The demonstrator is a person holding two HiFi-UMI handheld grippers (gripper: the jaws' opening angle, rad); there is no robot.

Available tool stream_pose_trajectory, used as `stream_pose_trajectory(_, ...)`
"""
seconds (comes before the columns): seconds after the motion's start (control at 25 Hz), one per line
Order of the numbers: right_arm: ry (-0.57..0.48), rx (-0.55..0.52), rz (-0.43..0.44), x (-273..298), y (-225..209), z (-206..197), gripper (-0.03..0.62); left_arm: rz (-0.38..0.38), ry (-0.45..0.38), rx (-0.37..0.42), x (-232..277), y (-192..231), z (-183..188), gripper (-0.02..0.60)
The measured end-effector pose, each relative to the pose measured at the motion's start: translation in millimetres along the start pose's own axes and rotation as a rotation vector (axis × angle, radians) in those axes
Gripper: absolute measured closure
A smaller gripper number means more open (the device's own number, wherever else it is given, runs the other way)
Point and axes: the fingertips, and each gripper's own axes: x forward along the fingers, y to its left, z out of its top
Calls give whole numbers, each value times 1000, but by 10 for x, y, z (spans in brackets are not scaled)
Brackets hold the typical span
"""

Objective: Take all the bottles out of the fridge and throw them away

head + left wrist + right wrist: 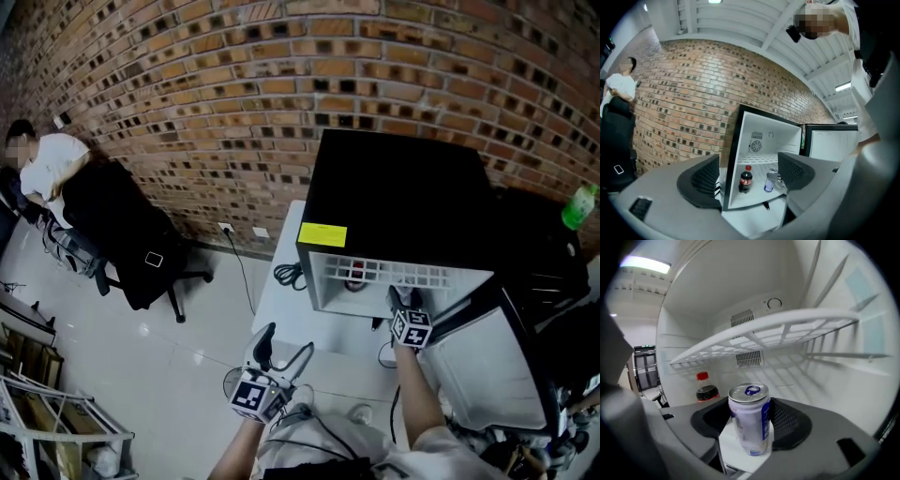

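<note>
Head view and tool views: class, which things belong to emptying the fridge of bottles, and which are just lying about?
Job: fridge, cola bottle, can gripped by the right tool.
Lying about: office chair, cables, green bottle outside the fridge.

Brick wall (281,94); black office chair (122,225) at left.

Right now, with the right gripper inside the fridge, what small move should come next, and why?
Probably draw the right gripper straight back out of the fridge. Its jaws look closed on the upright can, the shelf hangs close above, and the bottle stands behind, not yet taken.
</note>
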Motion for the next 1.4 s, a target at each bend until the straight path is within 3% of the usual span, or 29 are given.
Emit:
stream_pose_trajectory(0.4,-87,-123,126,-1366,515,234,312,-201,10,22,339,-562,-245,189)
stream_pose_trajectory(0.84,-242,14,153,-2466,670,793,313,-325,10,47,530,-1018,-307,189)
stream_pose_trajectory(1.12,-204,-8,194,-2490,691,711,313,-293,-4,46,514,-1032,-407,190)
stream_pose_trajectory(1.4,-125,-53,361,-2139,1292,517,313,-135,0,24,111,-535,-372,190)
